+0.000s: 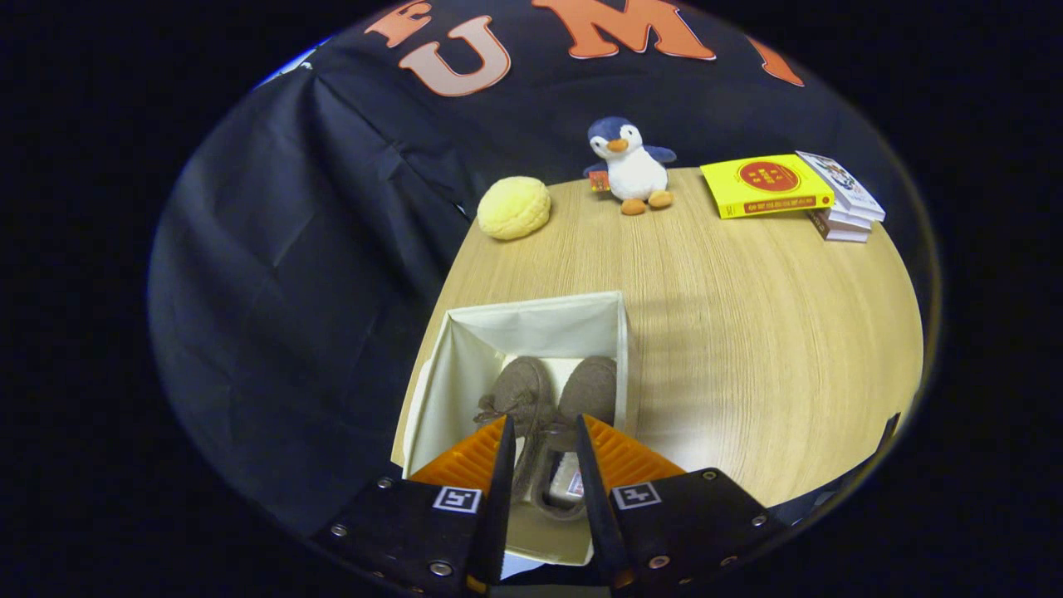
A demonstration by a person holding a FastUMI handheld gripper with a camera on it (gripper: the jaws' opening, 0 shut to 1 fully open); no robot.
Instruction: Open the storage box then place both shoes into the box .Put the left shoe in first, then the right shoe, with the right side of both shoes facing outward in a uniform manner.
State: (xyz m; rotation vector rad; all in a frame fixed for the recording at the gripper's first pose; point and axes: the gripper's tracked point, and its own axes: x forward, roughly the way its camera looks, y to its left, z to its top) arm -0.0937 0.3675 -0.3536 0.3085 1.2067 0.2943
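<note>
Right, status below.
Claw [541, 436]: poised over the open box, fingers apart with a narrow gap; nothing pressed between them.
Fingers [502, 465]: both angle down into the box mouth, tips above the shoes' heel ends; cannot tell if they touch a shoe.
Shoes: two brown slip-ons side by side inside the box, toes pointing away from the claw. One shoe [521, 390] sits left of the gap, the other shoe [588, 386] just right of it; they touch or nearly so. Opening of one shows through the gap, with a small label inside.
Box [531, 325]: cream fabric, open at the top, walls upright, standing at the near left corner of the surface, partly under the claw.
Surface [747, 332]: light wood grain, bare stretch right of the box.
Bun [514, 208]: yellow round soft toy at the far left edge, well beyond the box.
Penguin [629, 166]: plush, upright, at the far edge, right of the bun, small red tag beside it.
Books [797, 195]: short stack at the far right, yellow one lying to the left and leaning on the rest.
Wall: black cloth behind and left of the surface.
</note>
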